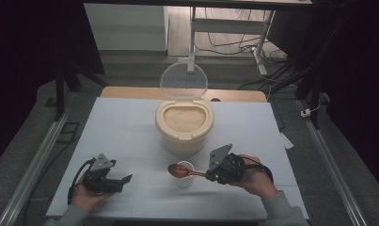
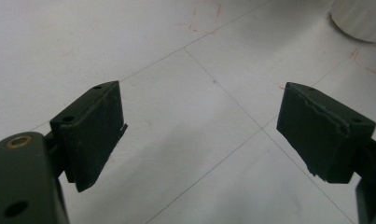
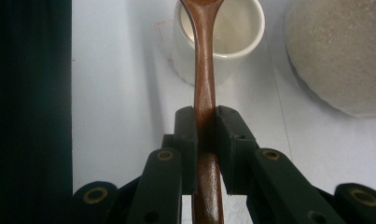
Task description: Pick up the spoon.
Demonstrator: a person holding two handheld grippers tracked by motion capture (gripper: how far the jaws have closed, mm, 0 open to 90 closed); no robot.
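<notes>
- Clamping a brown wooden spoon by its handle, the right gripper holds the bowl over a small white cup.
- That cup stands just in front of the open rice container.
- Left gripper rests on the table, jaws wide apart, holding nothing.

Left gripper: fingers spread wide apart, nothing between them, pointing right.
Right gripper: fingers clamped together, pointing left.
Forearms: enter from the bottom edge.

Dim high view; claw views softly blurred, perhaps.
</notes>
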